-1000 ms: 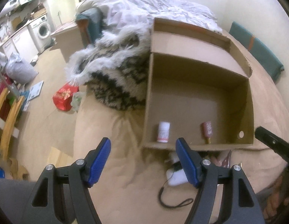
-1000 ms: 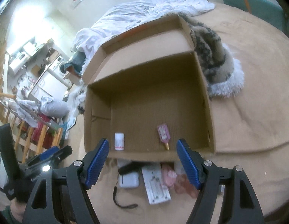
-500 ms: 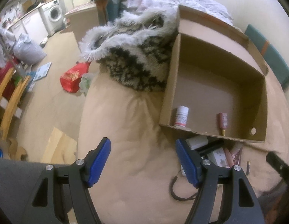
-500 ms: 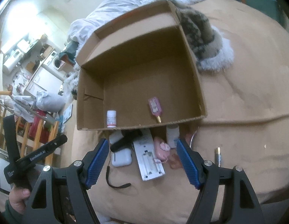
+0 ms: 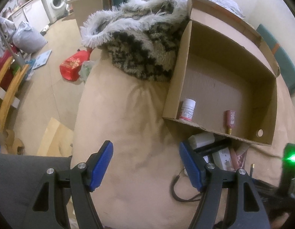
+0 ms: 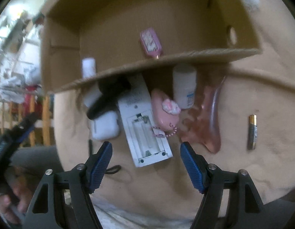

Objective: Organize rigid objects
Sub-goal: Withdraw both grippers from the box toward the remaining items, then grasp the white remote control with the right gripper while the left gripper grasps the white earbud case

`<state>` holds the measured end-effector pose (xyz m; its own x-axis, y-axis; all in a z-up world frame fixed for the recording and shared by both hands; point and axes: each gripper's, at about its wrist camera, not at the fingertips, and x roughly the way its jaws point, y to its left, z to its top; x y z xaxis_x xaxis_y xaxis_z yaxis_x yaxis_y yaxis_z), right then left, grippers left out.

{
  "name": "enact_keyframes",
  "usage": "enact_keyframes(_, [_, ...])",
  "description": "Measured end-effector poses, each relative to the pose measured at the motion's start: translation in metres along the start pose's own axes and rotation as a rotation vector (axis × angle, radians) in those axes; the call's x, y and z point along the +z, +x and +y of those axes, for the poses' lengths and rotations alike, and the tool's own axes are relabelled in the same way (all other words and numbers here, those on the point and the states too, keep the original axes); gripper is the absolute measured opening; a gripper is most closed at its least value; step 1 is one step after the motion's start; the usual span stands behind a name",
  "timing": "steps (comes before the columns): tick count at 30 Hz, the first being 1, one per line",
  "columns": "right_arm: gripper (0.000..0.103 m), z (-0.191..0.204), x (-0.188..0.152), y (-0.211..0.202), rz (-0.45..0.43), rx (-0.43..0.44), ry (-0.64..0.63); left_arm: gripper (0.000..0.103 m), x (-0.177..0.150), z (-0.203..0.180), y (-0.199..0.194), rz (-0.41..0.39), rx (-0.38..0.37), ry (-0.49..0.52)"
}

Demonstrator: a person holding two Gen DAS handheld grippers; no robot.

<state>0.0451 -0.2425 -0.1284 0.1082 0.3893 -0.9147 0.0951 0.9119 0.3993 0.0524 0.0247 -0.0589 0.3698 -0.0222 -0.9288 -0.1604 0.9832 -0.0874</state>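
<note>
A cardboard box [image 5: 269, 103] [image 6: 166, 63] lies on a tan bed, holding a white pill bottle [image 5: 187, 109] [image 6: 88, 66] and a small pink bottle [image 5: 230, 119] [image 6: 151, 43]. Loose items crowd its front edge: a white remote [image 6: 145, 126] lying back up, a white earbud case [image 6: 104, 126], a black object [image 6: 109, 95], a pink case [image 6: 163, 110], a white jar [image 6: 184, 87], a pink hair claw [image 6: 208, 122] and a battery [image 6: 252, 131]. My right gripper [image 6: 146, 159] hangs open just above the remote's near end. My left gripper [image 5: 145, 162] is open over bare bedding, left of the pile.
A furry patterned blanket [image 5: 139, 43] lies against the box's left wall. Beyond the bed's left edge the floor holds a red bag [image 5: 73, 66], wooden chairs [image 5: 6, 87] and a washing machine [image 5: 56, 0]. A black cord [image 5: 185, 194] trails on the bedding.
My right gripper has dropped close to the pile in front of the box, which now fills its view. My left gripper has sunk a little and rolled, the box shifting right.
</note>
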Motion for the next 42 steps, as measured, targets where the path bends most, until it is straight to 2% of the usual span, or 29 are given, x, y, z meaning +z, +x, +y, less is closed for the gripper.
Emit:
enact_keyframes(2, [0.078,0.006,0.000,0.007,0.015,-0.010,-0.029,0.069,0.000,-0.001,0.001,0.005,-0.009,-0.003])
enact_keyframes(3, [0.068,0.011,0.000,0.010,0.016,-0.022,-0.050,0.069,0.000,-0.002,0.002,0.007,-0.012,-0.001])
enact_keyframes(4, [0.053,0.016,-0.001,0.012,0.018,-0.049,-0.077,0.069,0.000,-0.003,0.002,0.006,-0.011,0.003])
enact_keyframes(6, [0.048,0.024,-0.006,0.015,0.022,-0.090,-0.128,0.069,-0.001,-0.004,0.001,0.007,-0.010,0.010])
enact_keyframes(10, [0.048,0.032,-0.023,0.013,0.040,-0.110,-0.182,0.069,-0.001,-0.004,0.003,0.021,-0.022,0.002])
enact_keyframes(14, [0.047,0.032,-0.047,0.021,0.148,-0.057,-0.187,0.069,-0.001,-0.004,0.002,0.026,-0.035,-0.005])
enact_keyframes(18, [0.058,0.039,-0.043,0.026,0.103,-0.098,-0.186,0.069,-0.002,-0.008,0.003,0.025,-0.030,0.007])
enact_keyframes(20, [0.059,0.043,-0.035,0.028,0.075,-0.090,-0.183,0.069,-0.003,-0.009,0.004,0.027,-0.023,0.014])
enact_keyframes(23, [0.063,0.052,-0.027,0.041,0.076,-0.138,-0.200,0.069,-0.004,-0.009,0.007,0.033,-0.011,0.017])
enact_keyframes(26, [0.061,0.055,-0.030,0.055,0.065,-0.191,-0.213,0.069,-0.005,-0.008,0.010,0.038,0.001,0.018])
enact_keyframes(28, [0.048,0.062,-0.032,0.056,0.053,-0.229,-0.238,0.069,-0.006,-0.009,0.013,0.042,0.009,0.024])
enact_keyframes(31, [0.046,0.072,-0.040,0.052,0.053,-0.199,-0.235,0.069,-0.007,-0.010,0.017,0.048,0.023,0.035])
enact_keyframes(34, [0.046,0.068,-0.050,0.032,0.070,-0.107,-0.201,0.069,-0.009,-0.011,0.020,0.058,0.031,0.040])
enact_keyframes(37, [0.046,0.073,-0.064,0.006,0.051,-0.039,-0.203,0.069,-0.010,-0.013,0.023,0.077,0.017,0.044])
enact_keyframes(42, [0.046,0.080,-0.065,-0.047,-0.089,0.056,-0.218,0.069,-0.014,-0.023,0.029,0.093,0.008,0.066])
